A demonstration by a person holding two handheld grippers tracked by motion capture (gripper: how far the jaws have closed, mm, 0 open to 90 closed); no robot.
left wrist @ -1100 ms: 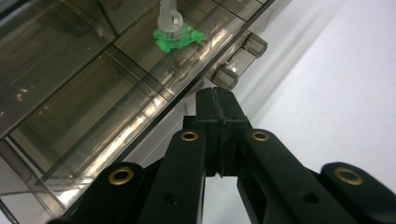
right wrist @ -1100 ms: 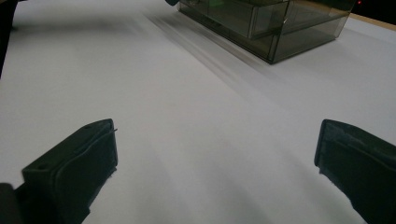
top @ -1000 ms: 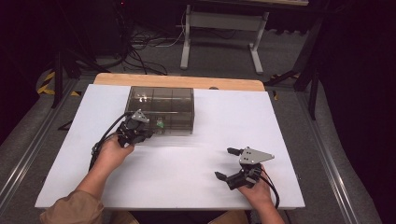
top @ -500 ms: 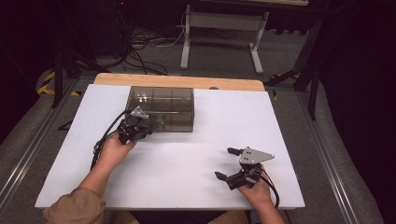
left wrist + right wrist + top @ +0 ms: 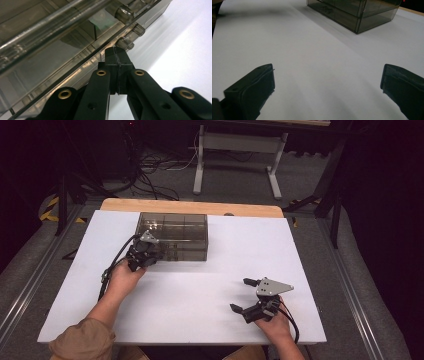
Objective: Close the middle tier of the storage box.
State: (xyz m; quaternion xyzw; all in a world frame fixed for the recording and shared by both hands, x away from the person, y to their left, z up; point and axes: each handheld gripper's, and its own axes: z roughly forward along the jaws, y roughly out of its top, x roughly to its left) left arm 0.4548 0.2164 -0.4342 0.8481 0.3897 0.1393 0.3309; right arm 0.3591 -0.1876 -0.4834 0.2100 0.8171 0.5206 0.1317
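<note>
High view: your left claw [image 5: 150, 251], pressed together, stays at the one box [image 5: 172, 236]; your right claw [image 5: 245, 295] stays spread.

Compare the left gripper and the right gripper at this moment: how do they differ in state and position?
The left gripper has its fingers pressed together, while the right gripper has its fingers wide apart. The left gripper sits right at the front edge of the smoky clear compartment box, near a latch; the right gripper rests over bare white table, well away from the box. Both are black, hand-held and trail a cable.
</note>
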